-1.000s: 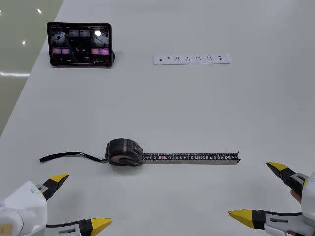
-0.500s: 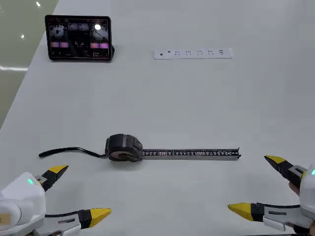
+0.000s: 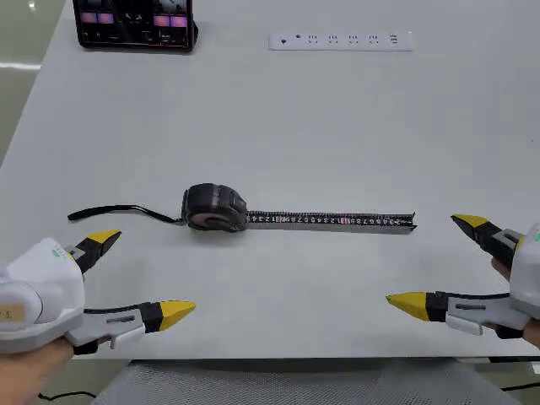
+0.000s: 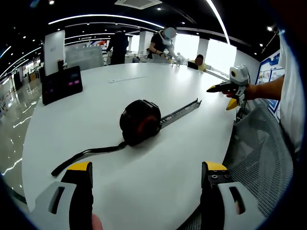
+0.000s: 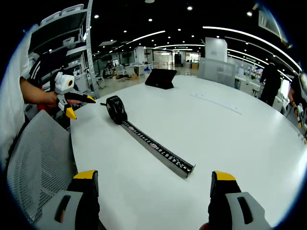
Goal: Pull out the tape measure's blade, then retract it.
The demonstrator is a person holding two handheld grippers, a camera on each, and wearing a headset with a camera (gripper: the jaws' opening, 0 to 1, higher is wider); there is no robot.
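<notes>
A black tape measure (image 3: 213, 208) lies on the white table (image 3: 278, 126), its blade (image 3: 331, 220) pulled out to the right and its wrist strap (image 3: 118, 210) trailing left. My left gripper (image 3: 139, 274) hovers open near the table's front edge, below and left of the case. My right gripper (image 3: 439, 263) is open too, just right of and below the blade's tip (image 3: 411, 221). In the left gripper view the case (image 4: 140, 121) sits ahead between the jaws. In the right gripper view the blade's end (image 5: 184, 168) lies ahead, with the case (image 5: 115, 108) beyond.
A tablet (image 3: 133, 23) stands at the far left of the table and a white power strip (image 3: 341, 40) lies at the far middle. A mesh chair (image 3: 278, 384) sits under the front edge. People stand in the room behind (image 4: 163, 43).
The head camera has tilted, so the whole scene has shifted up in the picture. Both grippers stay open near the front edge; the tape and blade lie as before.
</notes>
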